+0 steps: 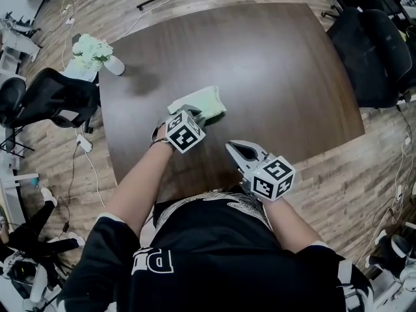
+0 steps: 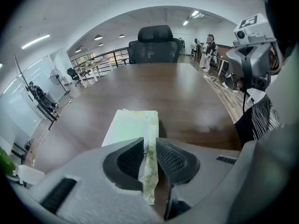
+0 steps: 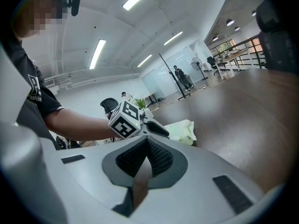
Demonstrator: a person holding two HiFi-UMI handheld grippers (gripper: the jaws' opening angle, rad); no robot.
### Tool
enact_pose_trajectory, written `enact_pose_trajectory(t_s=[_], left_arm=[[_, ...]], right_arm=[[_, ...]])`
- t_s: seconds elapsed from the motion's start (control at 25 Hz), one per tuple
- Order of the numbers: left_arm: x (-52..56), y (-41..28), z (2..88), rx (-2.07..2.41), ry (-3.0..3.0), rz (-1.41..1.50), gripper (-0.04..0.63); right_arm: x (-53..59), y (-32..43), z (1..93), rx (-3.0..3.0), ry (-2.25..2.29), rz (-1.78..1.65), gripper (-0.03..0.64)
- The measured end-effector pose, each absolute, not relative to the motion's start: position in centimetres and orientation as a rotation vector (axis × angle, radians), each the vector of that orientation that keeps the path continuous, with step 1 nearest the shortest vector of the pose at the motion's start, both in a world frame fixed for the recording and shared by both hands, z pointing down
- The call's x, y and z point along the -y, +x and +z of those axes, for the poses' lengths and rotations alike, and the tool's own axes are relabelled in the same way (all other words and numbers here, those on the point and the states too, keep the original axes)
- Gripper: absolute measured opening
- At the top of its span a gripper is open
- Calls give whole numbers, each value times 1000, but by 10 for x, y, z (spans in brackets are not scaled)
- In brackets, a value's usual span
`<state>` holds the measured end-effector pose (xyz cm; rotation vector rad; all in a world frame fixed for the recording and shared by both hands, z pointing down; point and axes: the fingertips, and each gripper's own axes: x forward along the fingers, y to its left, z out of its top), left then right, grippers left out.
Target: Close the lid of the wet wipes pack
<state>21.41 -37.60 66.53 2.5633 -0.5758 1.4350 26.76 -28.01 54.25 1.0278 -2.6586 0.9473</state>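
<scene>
The dark brown wooden counter (image 1: 279, 77) with rounded corners carries the work. A white vase of pale flowers (image 1: 96, 54) sits at its far left corner, well apart from the work and, in my judgement, no obstruction. The pale green, soft-film wet wipes pack (image 1: 207, 101) lies flat about midway between the far and near edges. It is somewhat toward the left edge and away from every corner, which leaves both tools room to approach from the near edge. The left hand-held gripper (image 2: 150, 140) points steeply down at the near end of the pack. It is clamped on a thin, crinkled strip of the pack's film (image 2: 148, 176) standing upright between its ribbed pads, and the rest of the pack runs flat away from the jaws. Whether that strip is an end seam or the lid flap itself cannot be determined. Judged purpose: the grip anchors the light pack so that it cannot slide when the lid is pushed. The right hand-held gripper (image 3: 147, 140) is held over the near edge of the counter, right of the pack and well apart from it. Its jaws are brought together on nothing and aimed toward the pack. Judged purpose: a closed tip serves as a blunt presser for laying the lid down and sealing it. No view shows whether the lid lies open or down, so the closing step is recorded as unconfirmed.
</scene>
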Motion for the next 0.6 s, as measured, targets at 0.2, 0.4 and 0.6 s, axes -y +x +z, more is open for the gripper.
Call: enact_pose_trajectory(t_s=[0.2,0.4,0.6], left_arm=[[375,213,651,630,2554,1282,89],[370,206,616,714,2583,1087,51],[364,187,568,812,2596,865,20]], right_arm=[[277,267,540,2660,1029,937,5],[279,258,536,2674,1011,921,5],[278,239,528,2693,974,890,5]])
